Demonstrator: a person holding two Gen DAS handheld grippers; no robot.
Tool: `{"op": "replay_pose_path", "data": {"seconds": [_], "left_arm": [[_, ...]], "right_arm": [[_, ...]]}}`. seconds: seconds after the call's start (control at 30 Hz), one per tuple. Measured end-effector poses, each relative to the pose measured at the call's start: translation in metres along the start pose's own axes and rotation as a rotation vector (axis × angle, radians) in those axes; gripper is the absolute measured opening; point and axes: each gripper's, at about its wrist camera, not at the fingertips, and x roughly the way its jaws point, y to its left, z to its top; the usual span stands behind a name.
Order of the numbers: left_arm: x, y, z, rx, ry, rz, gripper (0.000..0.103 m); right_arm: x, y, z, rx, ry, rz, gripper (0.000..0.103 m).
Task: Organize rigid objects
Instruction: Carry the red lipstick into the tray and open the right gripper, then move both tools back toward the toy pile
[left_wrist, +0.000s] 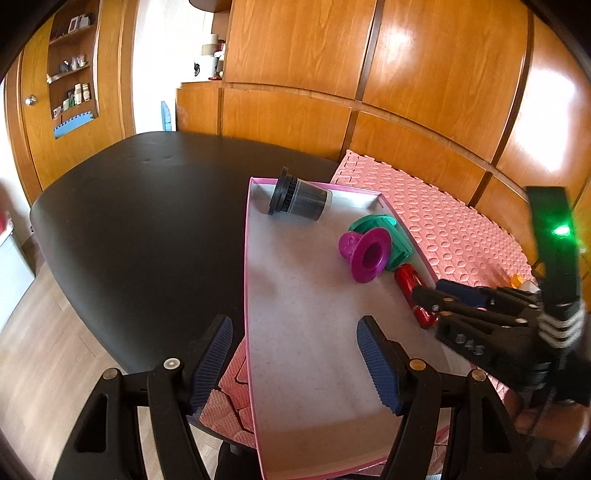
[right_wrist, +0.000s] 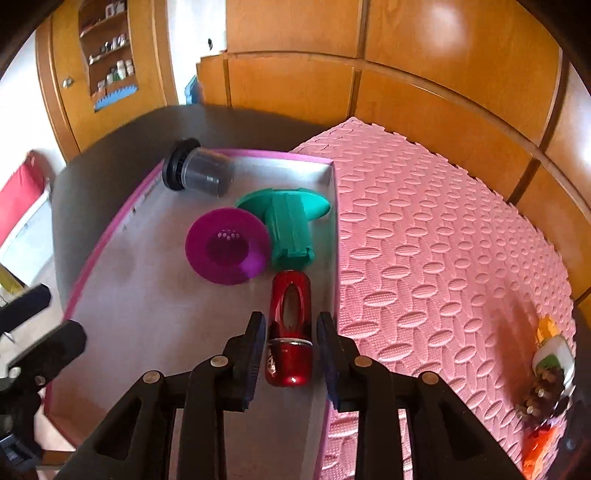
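Right gripper (right_wrist: 290, 354), jaws slightly parted, straddles a glossy red plastic cylinder (right_wrist: 290, 325) lying in the pink-rimmed shallow cardboard tray (right_wrist: 110, 236); pad contact cannot be told. Left gripper (left_wrist: 295, 363) stands open, empty, over the tray's left rim.

My left camera looks down over the tray (left_wrist: 255, 280); my right sits closer, sharing it.

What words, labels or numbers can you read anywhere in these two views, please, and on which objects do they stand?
"DAS": raised letters on the black body of the right gripper, seen from the left wrist camera.
White print on the red object in the tray: too blurred to read.
Packages on the wall shelves: too small to read.
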Motion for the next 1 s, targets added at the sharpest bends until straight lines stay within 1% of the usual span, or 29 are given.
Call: {"op": "replay_pose_path", "data": {"seconds": [0.07,0.2,0.4,0.8,0.93,1.0], "left_arm": [[0.000,-0.001,0.000,0.004,0.001,0.001,0.071],[-0.002,-0.004,0.000,0.014,-0.003,-0.002,0.071],[-0.005,-0.012,0.000,0.035,-0.003,-0.007,0.071],[-0.007,-0.032,-0.001,0.093,0.001,-0.016,0.074],[-0.008,-0.044,0.000,0.125,0.000,-0.031,0.074],[-0.008,-0.050,0.002,0.139,0.002,-0.047,0.074]], "right_arm": [[-0.010,-0.003,0.000,0.015,-0.029,0.014,0.033],[-0.032,-0.011,-0.002,0.046,-0.086,0.023,0.034],[-0.057,-0.034,-0.007,0.096,-0.130,0.000,0.036],[-0.095,-0.105,-0.017,0.221,-0.201,-0.115,0.036],[-0.113,-0.136,-0.022,0.258,-0.227,-0.177,0.036],[-0.123,-0.155,-0.027,0.277,-0.245,-0.225,0.036]]}}
